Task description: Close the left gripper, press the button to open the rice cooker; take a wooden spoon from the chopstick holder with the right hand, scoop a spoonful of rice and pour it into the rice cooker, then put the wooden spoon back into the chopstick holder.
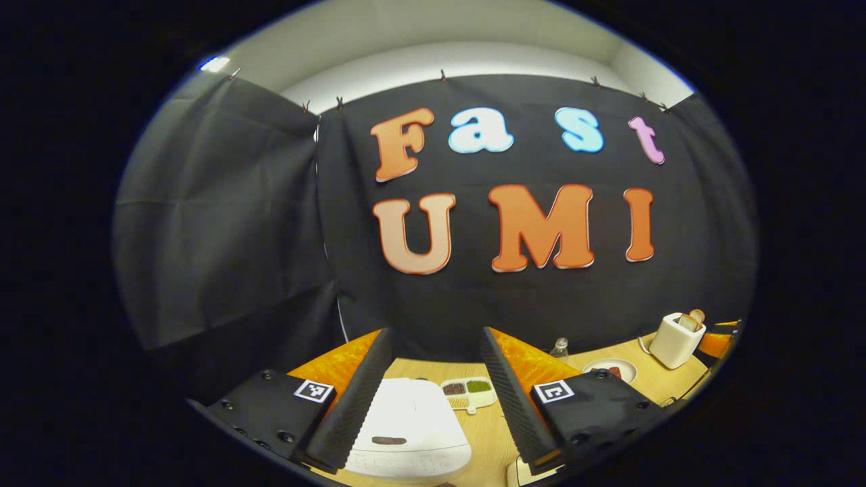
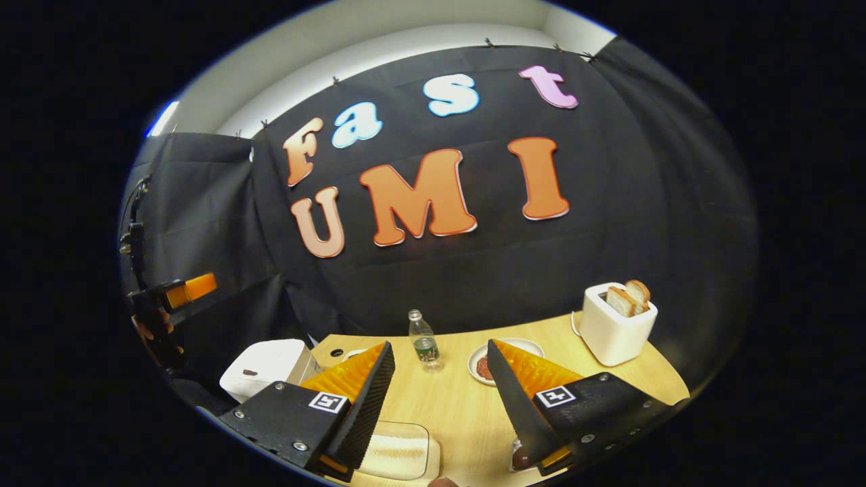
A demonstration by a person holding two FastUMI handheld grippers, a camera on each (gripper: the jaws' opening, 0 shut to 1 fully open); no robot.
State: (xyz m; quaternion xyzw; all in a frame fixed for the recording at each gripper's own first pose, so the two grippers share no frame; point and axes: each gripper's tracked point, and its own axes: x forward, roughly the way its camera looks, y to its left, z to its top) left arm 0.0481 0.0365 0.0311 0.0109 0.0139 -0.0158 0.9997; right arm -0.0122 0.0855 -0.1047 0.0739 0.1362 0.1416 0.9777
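- Left gripper (image 1: 433, 396) poised above the white rice cooker (image 1: 409, 429), fingers spread wide with nothing between them; closing them comes first, by the task's order.
- Rice cooker framed directly between and below the left fingers (image 1: 358, 396), lid down, a dark oval mark (image 1: 389, 440) on the near slope of the lid, likely the release button, though too small to confirm.
- Button lying ahead of and beneath the fingertips, roughly on the gripper's centre line; a downward press looks like the move called for once the fingers meet.
- Beyond the cooker, between the left fingers, a small divided tray (image 1: 469, 393) of grains or beans, flat on the tabletop (image 1: 490, 439).
- Right gripper (image 2: 436, 396) also wide open and holding nothing, hovering over the pale wooden tabletop.
- In the right gripper view, rice cooker off to the left of the left-hand finger (image 2: 365, 396), well apart; clearly nearer the other gripper, which shows at the far left edge with a hand on it.
- Between the right fingers, near the lower edge, a rectangular light-coloured container (image 2: 399, 452); contents unclear.
- Chopstick holder and wooden spoon not identified with any certainty.
- Farther ahead of the right fingers: a small bottle (image 2: 423, 341) upright, a plate (image 2: 504, 358) partly hidden, a white toaster (image 2: 616, 325) with bread slices standing in it.
- Tabletop backed closely by black cloth walls; pale ceiling above.
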